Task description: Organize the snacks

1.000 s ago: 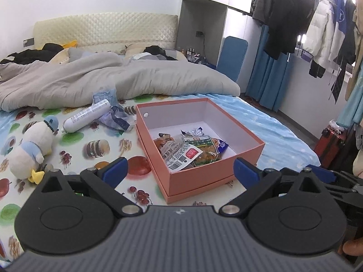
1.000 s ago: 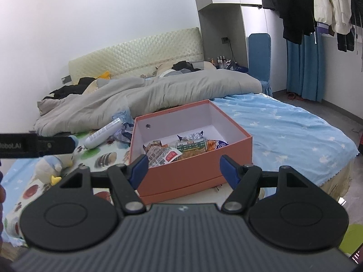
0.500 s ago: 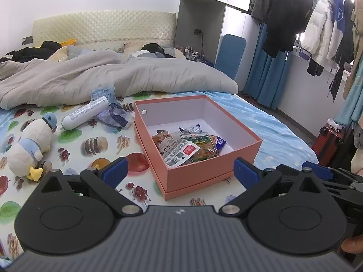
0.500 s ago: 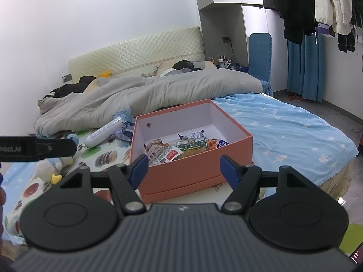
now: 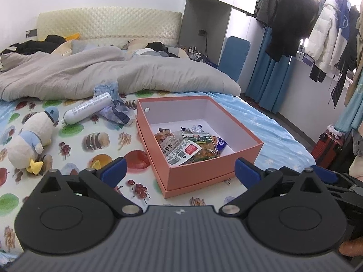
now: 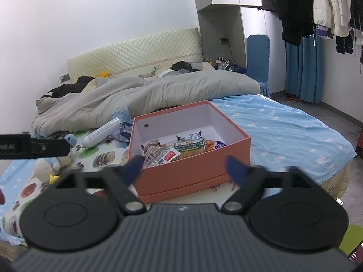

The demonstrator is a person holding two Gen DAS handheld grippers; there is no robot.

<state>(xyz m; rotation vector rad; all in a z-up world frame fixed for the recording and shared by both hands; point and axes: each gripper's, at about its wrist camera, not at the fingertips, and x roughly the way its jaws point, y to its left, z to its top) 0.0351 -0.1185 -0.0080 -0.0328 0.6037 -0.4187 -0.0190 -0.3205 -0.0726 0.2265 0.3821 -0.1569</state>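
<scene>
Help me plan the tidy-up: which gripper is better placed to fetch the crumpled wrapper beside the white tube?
Probably the left gripper: open and empty, nearer the crumpled wrapper left of the orange box. The right gripper, jaws opening, faces the box.

The orange box (image 5: 211,170) is open on top, its tall walls fencing the snack packets (image 5: 188,147) on every side. Left of it the bed (image 5: 95,156) is cluttered by a white bottle (image 5: 87,111), crumpled wrappers (image 5: 116,114) and a plush duck (image 5: 29,140). The blue sheet (image 6: 290,136) to the right lies bare.
</scene>
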